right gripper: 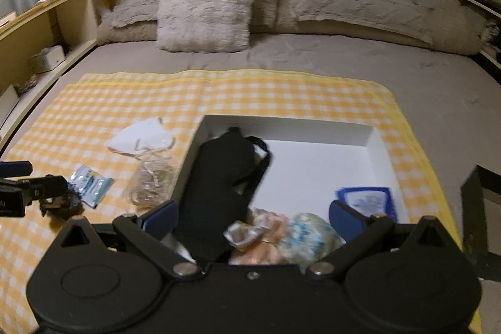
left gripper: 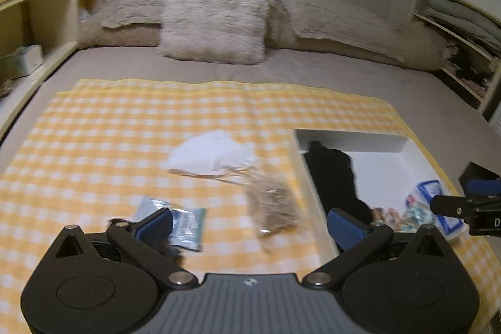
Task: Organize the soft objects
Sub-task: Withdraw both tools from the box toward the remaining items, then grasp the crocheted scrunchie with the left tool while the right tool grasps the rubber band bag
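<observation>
Both left tongs (left gripper: 250, 224) and right tongs (right gripper: 253, 216) hang spread wide, gripping nothing.
</observation>
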A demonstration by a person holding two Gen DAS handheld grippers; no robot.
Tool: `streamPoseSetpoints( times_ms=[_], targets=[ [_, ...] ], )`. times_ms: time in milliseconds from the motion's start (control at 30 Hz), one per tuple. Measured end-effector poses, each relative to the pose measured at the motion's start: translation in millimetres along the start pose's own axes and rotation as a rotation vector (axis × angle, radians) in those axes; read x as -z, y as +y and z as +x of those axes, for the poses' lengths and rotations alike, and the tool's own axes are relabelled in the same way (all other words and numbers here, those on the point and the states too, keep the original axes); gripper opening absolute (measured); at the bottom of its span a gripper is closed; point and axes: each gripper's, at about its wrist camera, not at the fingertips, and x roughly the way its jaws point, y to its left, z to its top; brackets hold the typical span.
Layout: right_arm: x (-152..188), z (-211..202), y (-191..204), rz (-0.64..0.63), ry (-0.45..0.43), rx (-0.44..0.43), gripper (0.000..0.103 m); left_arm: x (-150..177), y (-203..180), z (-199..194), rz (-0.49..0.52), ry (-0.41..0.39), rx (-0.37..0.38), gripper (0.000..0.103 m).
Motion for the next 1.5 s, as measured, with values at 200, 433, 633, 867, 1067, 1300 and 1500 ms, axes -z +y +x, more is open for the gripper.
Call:
streamPoseSetpoints(
  times_ms=[200, 433, 633, 867, 1067, 1300, 1500],
  targets=[
    [-10.3, 7.3, 32.1, -0.033, -0.007, -0.054, 0.103, 1.3, 34.1, -9.9, -0.037, -0.016, -0.071, 0.103],
    [-22.6, 16.7, 65.4, -0.053, -0.018, -0.111, 0.103, 4.7, 68.3, -17.0, -0.069, -0.020, -0.142, 0.103],
    [-31.1, 31.1, 87.4, -0.044, -0.009, -0.147, 0.103, 6.9, 91.2, -8.5, -0.077, 0.010, -0.187, 0.103],
    [-42.2, 59.2, 100.6, 0.006, 0.034, -0.187, 0.103, 8.6, 107.1, 20.3, -0.001, 0.089, -0.196, 0.103],
    [-46.1, 87.8, 110.7, 0.016, 0.093, -0.210, 0.091, 9.9, 104.0, 46.6, 0.081, 0.158, -0.166, 0.103],
    [-47.7, 131.4, 124.2, -0.017, 0.179, -0.201, 0.075, 14.3, 100.8, 78.6, 0.132, 0.246, -0.152, 0.093],
    [-48.6, 166.2, 132.7, -0.049, 0.224, -0.152, 0.074, 14.6, 103.4, 99.9, 0.157, 0.294, -0.158, 0.081]
  ],
)
